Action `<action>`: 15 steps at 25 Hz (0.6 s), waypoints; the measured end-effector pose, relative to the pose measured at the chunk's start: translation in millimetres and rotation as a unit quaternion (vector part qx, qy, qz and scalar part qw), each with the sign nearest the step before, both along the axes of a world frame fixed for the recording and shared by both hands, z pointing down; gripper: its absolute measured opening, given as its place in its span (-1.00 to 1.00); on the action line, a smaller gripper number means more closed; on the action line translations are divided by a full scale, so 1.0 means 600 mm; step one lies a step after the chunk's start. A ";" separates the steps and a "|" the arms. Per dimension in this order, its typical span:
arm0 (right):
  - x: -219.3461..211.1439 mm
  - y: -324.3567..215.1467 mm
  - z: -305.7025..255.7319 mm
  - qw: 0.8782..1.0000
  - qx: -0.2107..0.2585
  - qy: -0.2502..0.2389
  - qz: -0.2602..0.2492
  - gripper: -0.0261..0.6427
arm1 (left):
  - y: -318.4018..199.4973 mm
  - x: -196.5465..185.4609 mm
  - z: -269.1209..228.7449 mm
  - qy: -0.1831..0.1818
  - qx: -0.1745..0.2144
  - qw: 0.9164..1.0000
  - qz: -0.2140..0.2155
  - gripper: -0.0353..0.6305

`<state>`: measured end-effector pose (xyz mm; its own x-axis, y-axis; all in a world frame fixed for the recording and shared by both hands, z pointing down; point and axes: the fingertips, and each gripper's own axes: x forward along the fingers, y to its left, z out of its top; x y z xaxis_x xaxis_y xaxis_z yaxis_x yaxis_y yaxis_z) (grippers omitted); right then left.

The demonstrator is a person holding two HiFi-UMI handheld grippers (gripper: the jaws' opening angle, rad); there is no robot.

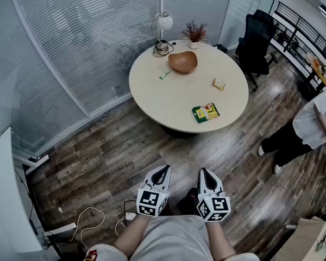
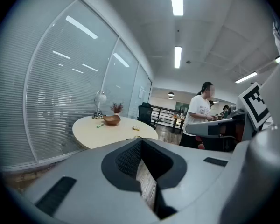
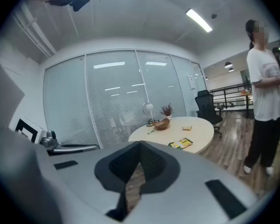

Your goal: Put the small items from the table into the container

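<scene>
A brown wooden bowl (image 1: pixel 183 62) sits upright and empty in the upper centre of the head view, at the far side of the round table (image 1: pixel 174 99). A slim green packet (image 1: pixel 164 74) lies just left of it, a small yellow packet (image 1: pixel 219 84) to its lower right, and a larger green-and-yellow packet (image 1: pixel 206 112) flat near the table's near edge.

Head camera set high, aimed steeply down past the left tongs (image 1: pixel 161 174) and right tongs (image 1: pixel 206 176), round desk (image 1: pixel 176 99) seen well ahead, tongs cameras faced nearly level along their jaws, same distant desk shared by all views.
</scene>
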<state>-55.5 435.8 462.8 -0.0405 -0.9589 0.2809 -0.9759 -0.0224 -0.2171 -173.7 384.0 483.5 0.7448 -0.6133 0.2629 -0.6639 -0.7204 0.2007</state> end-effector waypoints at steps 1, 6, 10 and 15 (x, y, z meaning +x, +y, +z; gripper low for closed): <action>0.000 0.000 0.000 1.000 0.000 0.000 0.000 -0.88 | 0.000 0.000 0.000 0.000 -0.001 1.000 0.000 -0.90; -0.003 -0.002 0.000 1.000 0.000 0.003 -0.002 -0.88 | -0.001 0.000 0.001 0.000 -0.001 1.000 0.003 -0.90; -0.005 -0.007 0.002 1.000 -0.001 0.002 -0.004 -0.88 | -0.008 0.001 0.003 0.001 -0.004 1.000 0.004 -0.90; 0.002 -0.021 0.001 1.000 0.010 -0.014 -0.007 -0.88 | -0.026 0.011 0.006 0.002 -0.010 1.000 0.005 -0.90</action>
<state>-54.0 423.2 463.7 -0.0613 -0.9636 0.2603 -0.9696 -0.0044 -0.2447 -167.4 368.4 487.2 0.7521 -0.6006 0.2714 -0.6559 -0.7227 0.2180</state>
